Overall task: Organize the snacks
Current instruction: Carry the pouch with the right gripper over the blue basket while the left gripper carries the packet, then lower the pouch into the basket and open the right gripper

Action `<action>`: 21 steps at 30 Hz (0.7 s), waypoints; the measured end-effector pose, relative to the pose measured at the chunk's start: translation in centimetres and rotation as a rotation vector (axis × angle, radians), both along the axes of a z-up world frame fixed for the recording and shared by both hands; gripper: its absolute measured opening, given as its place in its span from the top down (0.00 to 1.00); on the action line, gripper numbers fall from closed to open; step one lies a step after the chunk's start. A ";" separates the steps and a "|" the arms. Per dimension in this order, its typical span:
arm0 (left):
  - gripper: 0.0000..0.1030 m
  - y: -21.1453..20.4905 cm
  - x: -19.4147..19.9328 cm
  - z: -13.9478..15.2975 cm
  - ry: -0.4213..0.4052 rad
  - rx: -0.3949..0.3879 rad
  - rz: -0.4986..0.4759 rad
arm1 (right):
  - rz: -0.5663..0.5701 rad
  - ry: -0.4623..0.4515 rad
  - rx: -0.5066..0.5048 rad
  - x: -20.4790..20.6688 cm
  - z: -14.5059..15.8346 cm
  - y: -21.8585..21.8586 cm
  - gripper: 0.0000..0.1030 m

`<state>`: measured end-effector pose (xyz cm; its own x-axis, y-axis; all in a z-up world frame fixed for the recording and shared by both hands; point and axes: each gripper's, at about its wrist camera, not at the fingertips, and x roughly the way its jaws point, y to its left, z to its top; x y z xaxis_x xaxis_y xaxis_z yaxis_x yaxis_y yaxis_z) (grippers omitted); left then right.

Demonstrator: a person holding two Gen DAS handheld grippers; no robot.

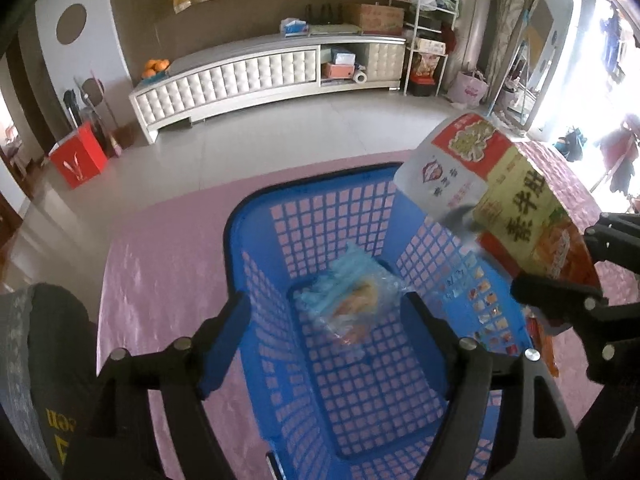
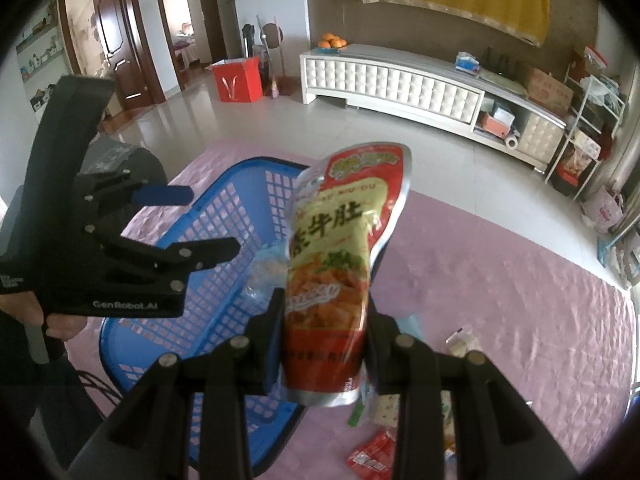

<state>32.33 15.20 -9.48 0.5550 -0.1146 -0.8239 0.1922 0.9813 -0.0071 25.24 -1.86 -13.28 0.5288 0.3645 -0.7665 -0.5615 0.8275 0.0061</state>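
A blue plastic basket [image 1: 256,216] stands on the pink tablecloth; it also shows in the right wrist view [image 2: 224,216]. A clear-wrapped snack [image 1: 352,300] lies on its bottom. My left gripper [image 1: 324,316] is open and empty, hovering over the basket's near side; in the right wrist view it [image 2: 204,220] is at the left. My right gripper [image 2: 324,312] is shut on a red and yellow snack pouch [image 2: 336,248], held upright above the basket's right edge. The pouch [image 1: 508,196] and right gripper [image 1: 560,292] show at the right in the left wrist view.
Several small snack packets [image 2: 376,452] and a pale packet [image 2: 462,342] lie on the pink table [image 2: 520,300] right of the basket. Beyond the table edge are tiled floor, a white TV cabinet [image 1: 248,76] and a red box [image 1: 78,160].
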 end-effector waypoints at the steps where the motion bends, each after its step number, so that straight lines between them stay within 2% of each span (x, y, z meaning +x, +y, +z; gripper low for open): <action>1: 0.27 0.2 -0.3 0.0 0.000 0.000 0.006 | 0.002 -0.003 0.000 -0.1 0.1 0.0 0.63; 10: 0.27 2.6 -3.4 1.8 -0.023 -0.022 0.060 | 0.051 -0.011 0.000 -1.1 1.2 1.1 0.63; 21: 0.27 4.0 -4.7 1.4 -0.025 -0.021 0.048 | 0.111 0.064 -0.042 0.4 -1.1 4.7 0.63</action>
